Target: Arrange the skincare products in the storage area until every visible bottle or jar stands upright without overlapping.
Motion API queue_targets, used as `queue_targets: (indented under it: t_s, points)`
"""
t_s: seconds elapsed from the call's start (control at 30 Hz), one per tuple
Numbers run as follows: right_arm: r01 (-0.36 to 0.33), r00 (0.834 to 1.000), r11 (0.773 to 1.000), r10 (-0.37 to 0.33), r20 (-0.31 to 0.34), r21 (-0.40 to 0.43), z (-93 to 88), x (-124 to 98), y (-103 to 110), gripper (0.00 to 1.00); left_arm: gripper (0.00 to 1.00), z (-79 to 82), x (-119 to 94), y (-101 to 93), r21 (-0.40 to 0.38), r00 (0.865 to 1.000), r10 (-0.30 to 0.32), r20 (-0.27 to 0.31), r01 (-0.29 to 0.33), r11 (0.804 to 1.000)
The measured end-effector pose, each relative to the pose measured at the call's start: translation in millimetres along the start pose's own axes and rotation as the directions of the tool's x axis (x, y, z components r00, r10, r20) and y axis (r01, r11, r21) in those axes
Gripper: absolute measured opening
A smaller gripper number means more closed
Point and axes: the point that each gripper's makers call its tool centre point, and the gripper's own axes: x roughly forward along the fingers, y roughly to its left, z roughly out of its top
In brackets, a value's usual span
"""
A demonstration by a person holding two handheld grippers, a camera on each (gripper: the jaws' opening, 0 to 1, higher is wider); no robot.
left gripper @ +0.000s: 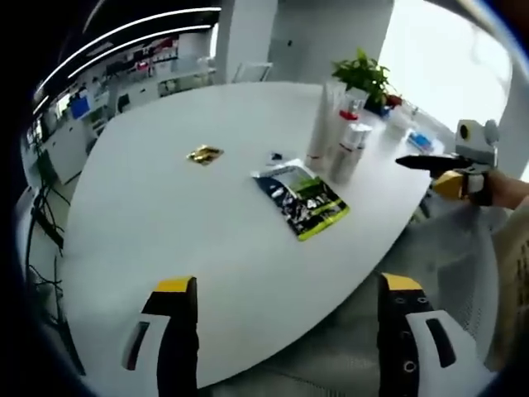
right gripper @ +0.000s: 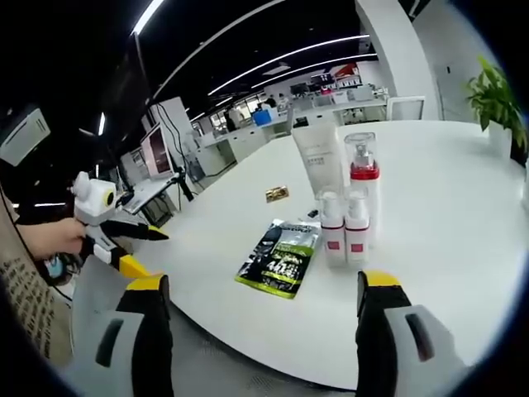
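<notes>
Both grippers hover off the edge of the big white surface (right gripper: pixel 430 240), and each has its fingers spread wide with nothing between them. The left gripper (left gripper: pixel 285 318) looks across at a green and black packet (left gripper: pixel 302 198) lying flat. The right gripper (right gripper: pixel 260 318) faces the same packet (right gripper: pixel 281 256). Just beside it stand the skincare bottles (right gripper: pixel 347 219), all upright and close together: two small pump bottles in front, a taller one with a red collar and a white tube behind. A little gold packet (right gripper: pixel 277 193) lies farther back.
</notes>
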Motion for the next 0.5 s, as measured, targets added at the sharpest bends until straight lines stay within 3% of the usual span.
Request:
queue_targets:
  t_s: [0.23,0.5]
  points:
    - [-0.004,1.0,1.0,0.004,-0.003,0.006,-1.2,1.5,-0.1,0.93,0.88,-3.2,0.1,1.6,-0.009,1.0,0.006,-0.01,-0.006,1.0]
    - [-0.008,1.0,1.0,0.008,-0.014,-0.022,-3.1,3.2,3.1,0.93,0.89,5.0,3.1,-1.7,0.007,1.0,0.002,-0.006,-0.002,1.0]
